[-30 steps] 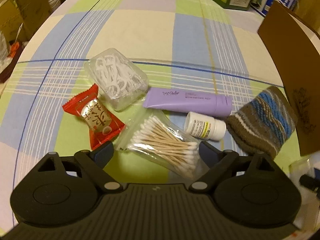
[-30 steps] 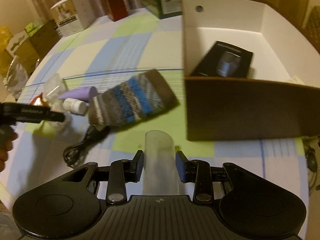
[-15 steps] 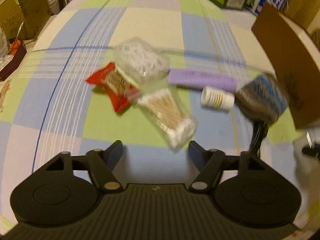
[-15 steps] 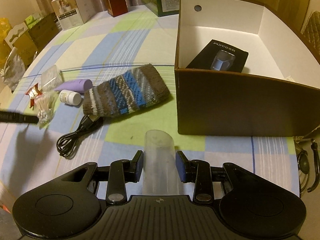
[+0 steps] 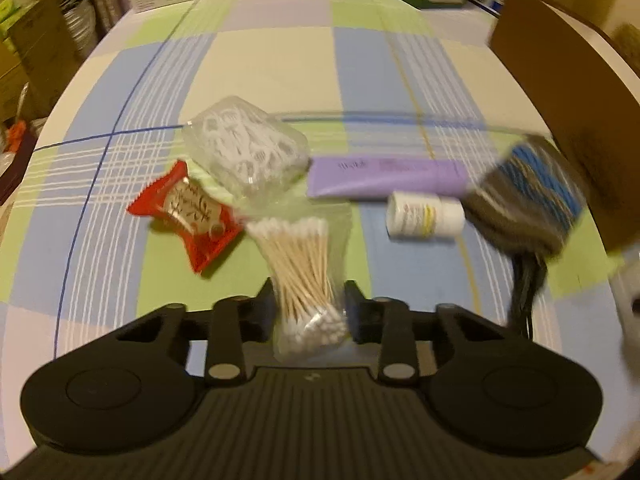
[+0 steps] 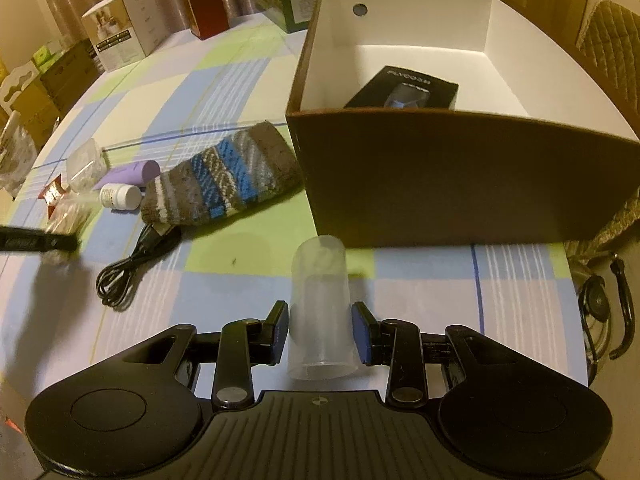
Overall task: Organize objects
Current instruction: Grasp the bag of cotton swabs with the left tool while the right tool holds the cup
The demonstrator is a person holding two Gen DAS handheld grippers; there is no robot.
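Observation:
A clear bag of cotton swabs [image 5: 300,252] stands between the fingers of my left gripper [image 5: 310,308]. Its jaws are closing, and the pads meet the sides of the bag. Behind it lie a clear box of floss picks [image 5: 244,148], a red snack packet [image 5: 188,208], a purple tube [image 5: 388,178], a white pill bottle [image 5: 424,216] and a striped knitted pouch [image 5: 528,196]. My right gripper [image 6: 320,332] is shut on a translucent plastic cylinder [image 6: 320,280], in front of the open brown box [image 6: 460,168].
A black carton [image 6: 404,94] lies inside the brown box. A coiled black cable [image 6: 128,268] runs out from under the pouch [image 6: 224,176]. Cartons and boxes [image 6: 120,28] stand along the table's far edge. A strap [image 6: 600,308] hangs off the table's right side.
The left jaws have gone from wide open to closed around the swab bag, which now points toward the camera. The objects look farther off. The right gripper kept still with its cylinder.

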